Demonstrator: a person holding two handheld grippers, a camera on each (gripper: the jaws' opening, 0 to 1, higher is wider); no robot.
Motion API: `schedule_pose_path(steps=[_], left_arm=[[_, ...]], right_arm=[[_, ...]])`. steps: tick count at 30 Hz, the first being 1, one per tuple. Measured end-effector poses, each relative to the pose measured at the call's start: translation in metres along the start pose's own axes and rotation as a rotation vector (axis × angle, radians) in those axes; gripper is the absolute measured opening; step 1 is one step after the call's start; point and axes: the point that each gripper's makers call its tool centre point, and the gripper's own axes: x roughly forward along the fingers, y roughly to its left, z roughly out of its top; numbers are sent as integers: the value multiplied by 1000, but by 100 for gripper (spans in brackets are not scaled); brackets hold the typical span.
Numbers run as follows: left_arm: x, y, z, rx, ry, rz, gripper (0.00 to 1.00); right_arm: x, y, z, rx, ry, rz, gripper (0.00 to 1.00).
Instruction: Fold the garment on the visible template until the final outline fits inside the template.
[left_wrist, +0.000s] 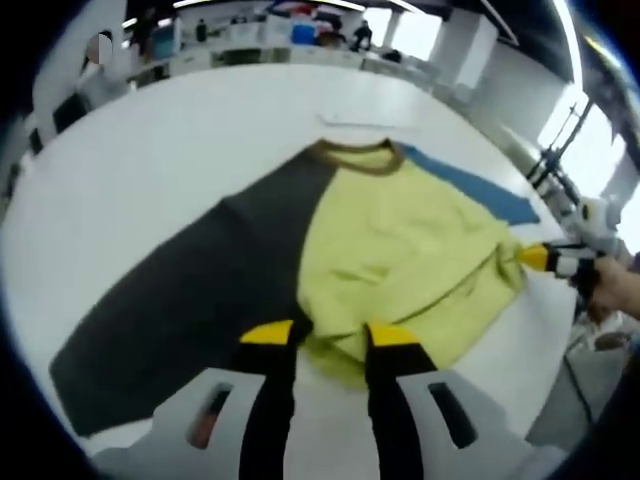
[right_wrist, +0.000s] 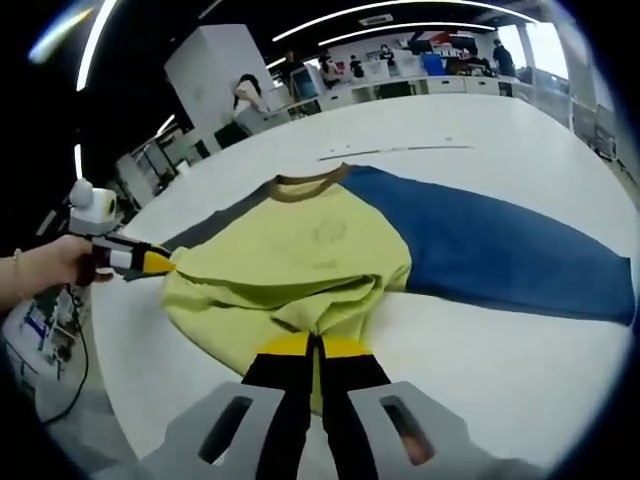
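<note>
While pinching garment, right gripper low

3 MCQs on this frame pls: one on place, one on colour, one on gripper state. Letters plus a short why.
1. Where does the garment lie?
A. on the white table
B. on a chair
C. on the floor

2. What colours are its two sleeves?
A. both blue
B. one dark grey, one blue
C. both yellow

3. How do the right gripper's jaws stand?
A. wide open above the cloth
B. shut on the hem
C. shut on nothing

Answers:
1 A: it is spread on the white table.
2 B: the dark grey sleeve and the blue sleeve flank a yellow body.
3 B: the tips meet with yellow cloth between them.
</note>
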Motion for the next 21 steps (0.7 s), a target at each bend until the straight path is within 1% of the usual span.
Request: schedule_pose_path(steps=[3, 8, 10, 13, 14, 20, 21], left_arm=[[1, -2, 1, 5, -1, -4, 16], [2, -2, 2, 15, 0, -3, 0], [1, -1, 2, -3, 4, 6, 0], [-2, -3, 4, -39, -6, -4, 0], [-5, -2, 4, -42, -8, -2, 0], [-20, -2, 9, -73, -27, -16, 0], [-25, -4, 9, -77, -30, -18, 0]], right_arm=[[0, -1, 1, -1, -1, -2, 2], [-3, -2, 2, -14, -4, -2, 2], [-5, -2, 2, -33, -3, -1, 2], [-10, -2, 3, -78, 5, 3, 2], [-14, -3, 5, -109, 8, 0, 2], [-34, -10, 20, -211, 4, -14, 1], [-38, -11, 24, -243, 3, -15, 1]])
